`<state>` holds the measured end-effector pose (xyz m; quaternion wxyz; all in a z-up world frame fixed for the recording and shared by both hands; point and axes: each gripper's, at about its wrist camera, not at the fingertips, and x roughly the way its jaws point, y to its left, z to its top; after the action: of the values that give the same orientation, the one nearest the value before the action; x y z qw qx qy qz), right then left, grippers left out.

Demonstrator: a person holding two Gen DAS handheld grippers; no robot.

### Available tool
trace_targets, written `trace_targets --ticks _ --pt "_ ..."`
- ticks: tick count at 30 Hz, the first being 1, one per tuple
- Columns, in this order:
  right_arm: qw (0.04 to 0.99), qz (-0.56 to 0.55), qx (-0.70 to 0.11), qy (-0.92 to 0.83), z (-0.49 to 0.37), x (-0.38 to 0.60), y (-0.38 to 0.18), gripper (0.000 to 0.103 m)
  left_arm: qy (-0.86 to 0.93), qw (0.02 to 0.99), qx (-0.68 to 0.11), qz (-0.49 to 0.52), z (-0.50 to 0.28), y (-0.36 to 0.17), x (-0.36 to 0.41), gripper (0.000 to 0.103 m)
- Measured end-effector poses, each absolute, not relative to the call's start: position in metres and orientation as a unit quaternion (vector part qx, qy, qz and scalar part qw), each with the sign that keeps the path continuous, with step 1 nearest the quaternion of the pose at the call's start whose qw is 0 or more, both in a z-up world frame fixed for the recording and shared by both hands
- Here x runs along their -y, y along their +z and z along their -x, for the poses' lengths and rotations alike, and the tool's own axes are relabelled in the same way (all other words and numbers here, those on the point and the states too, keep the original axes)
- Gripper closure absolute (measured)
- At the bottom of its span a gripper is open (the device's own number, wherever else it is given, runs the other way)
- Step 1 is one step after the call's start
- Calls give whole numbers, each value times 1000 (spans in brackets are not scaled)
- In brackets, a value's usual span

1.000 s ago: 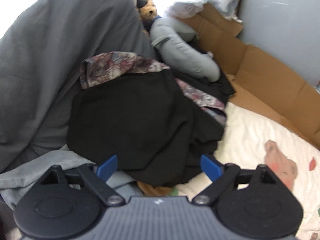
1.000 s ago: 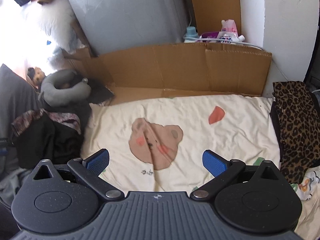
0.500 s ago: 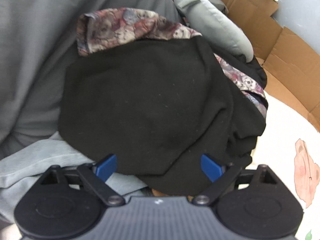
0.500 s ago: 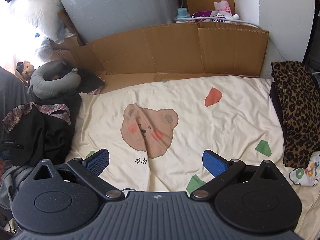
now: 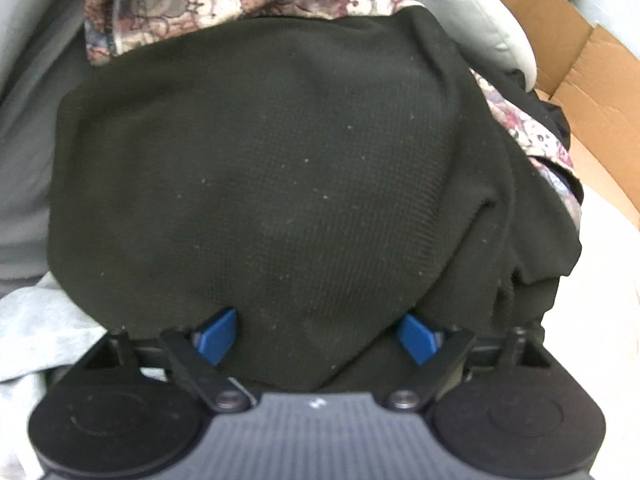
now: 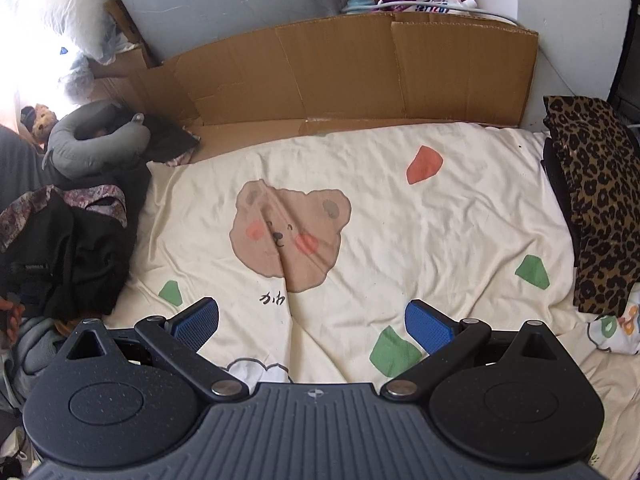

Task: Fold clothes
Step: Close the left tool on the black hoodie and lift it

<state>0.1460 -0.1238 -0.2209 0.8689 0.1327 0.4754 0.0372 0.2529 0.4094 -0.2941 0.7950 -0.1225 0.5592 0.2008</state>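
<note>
Left gripper [image 5: 316,334]: jaws spread wide, blue pads at either side, dark cloth bulging between them, nothing pinched. Right gripper [image 6: 312,322]: jaws likewise spread wide, empty, angled downward, both blue pads fully visible.

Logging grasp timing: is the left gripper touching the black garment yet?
Touching. In the left wrist view the black garment bulges between the open left gripper and overlaps both blue fingertips, hiding their ends.
</note>
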Motion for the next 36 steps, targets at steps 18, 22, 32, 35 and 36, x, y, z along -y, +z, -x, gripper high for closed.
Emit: trace_targets --ticks 18,22,32,35,36 --pt "867 -185 -461 52 -137 116 -216 1 132 842 -490 184 -195 -226 -379 93" --pt "865 -199 -457 54 -129 117 -209 1 97 849 -488 180 -182 -210 -358 94" --pt "863 -218 -448 88 -109 114 -190 1 16 846 -502 179 -147 -182 -286 94" --pt "862 -221 -446 92 -105 114 -185 1 -5 843 -507 181 -149 -175 -288 94" --pt "863 -223 -445 92 -104 116 -184 1 -13 841 -510 181 -151 -171 -293 95"
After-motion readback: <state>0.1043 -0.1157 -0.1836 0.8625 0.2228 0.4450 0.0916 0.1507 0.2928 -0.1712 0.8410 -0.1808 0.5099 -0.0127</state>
